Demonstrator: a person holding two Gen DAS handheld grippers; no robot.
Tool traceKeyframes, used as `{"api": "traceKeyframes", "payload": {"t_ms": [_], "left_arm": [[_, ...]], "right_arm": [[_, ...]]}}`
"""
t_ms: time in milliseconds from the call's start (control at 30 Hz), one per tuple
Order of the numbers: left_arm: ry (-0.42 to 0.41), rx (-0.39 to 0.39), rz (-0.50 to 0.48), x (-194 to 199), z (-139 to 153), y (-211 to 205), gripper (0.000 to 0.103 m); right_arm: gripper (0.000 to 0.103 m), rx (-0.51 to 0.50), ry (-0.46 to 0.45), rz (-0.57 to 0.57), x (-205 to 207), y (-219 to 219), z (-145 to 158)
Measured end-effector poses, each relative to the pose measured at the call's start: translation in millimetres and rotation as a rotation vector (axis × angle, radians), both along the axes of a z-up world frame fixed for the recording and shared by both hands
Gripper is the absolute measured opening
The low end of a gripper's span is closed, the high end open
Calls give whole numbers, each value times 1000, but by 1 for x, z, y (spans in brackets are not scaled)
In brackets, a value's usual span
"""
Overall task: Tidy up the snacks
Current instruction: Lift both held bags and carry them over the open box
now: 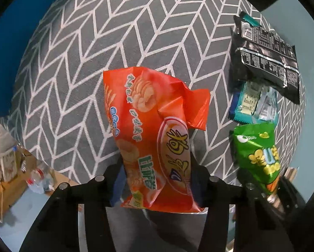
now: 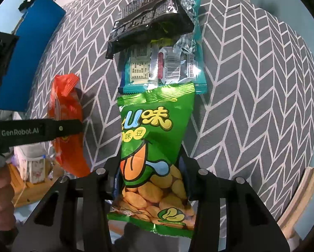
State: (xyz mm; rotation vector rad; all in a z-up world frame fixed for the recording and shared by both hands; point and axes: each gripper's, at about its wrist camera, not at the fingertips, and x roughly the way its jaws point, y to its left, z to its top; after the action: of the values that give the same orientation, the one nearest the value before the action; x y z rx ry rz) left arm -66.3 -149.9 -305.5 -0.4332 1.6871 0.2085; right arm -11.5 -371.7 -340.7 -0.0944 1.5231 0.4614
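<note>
Round table with a grey chevron cloth (image 1: 77,67); its edge curves close on every side, pale blue floor past it. Most of the cloth left of and above the orange snack bag (image 1: 150,130) is bare, so that side is the open room. The far right rim is crowded: black packet (image 1: 266,56) overhanging the cloth edge, teal packet (image 1: 249,105) just below it, partly tucked under.

Left gripper (image 1: 157,180): jaws narrowed onto the orange snack bag, pads pressing its lower half, top of the bag crumpled and sticking out past the fingertips over the cloth.

Right gripper (image 2: 150,174): jaws pinched on the green bean bag (image 2: 152,147), which runs lengthwise between them, its top seam touching the teal packet's lower edge.

Count: four snack packets in all, one orange, one green, one teal, one black. Two grippers, one bag each. A blue board (image 2: 28,58) lies beyond the orange bag at the cloth's left edge in the right wrist view.
</note>
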Motion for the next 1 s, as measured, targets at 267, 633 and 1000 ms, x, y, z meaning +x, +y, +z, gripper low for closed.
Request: {"api": "traceKeyframes", "payload": {"t_ms": [267,633,1000], "left_arm": [[-51,20,-42,-3,35,16,51],[-149,51,-77,-3,105,38,51],[-236,76,-77,-6,160,81,51]], "right_arm": [[43,16,-15,11,-6,-6,23],[43,37,-39,39,2,20,57],[43,58,-82,78,26,70,90]]}}
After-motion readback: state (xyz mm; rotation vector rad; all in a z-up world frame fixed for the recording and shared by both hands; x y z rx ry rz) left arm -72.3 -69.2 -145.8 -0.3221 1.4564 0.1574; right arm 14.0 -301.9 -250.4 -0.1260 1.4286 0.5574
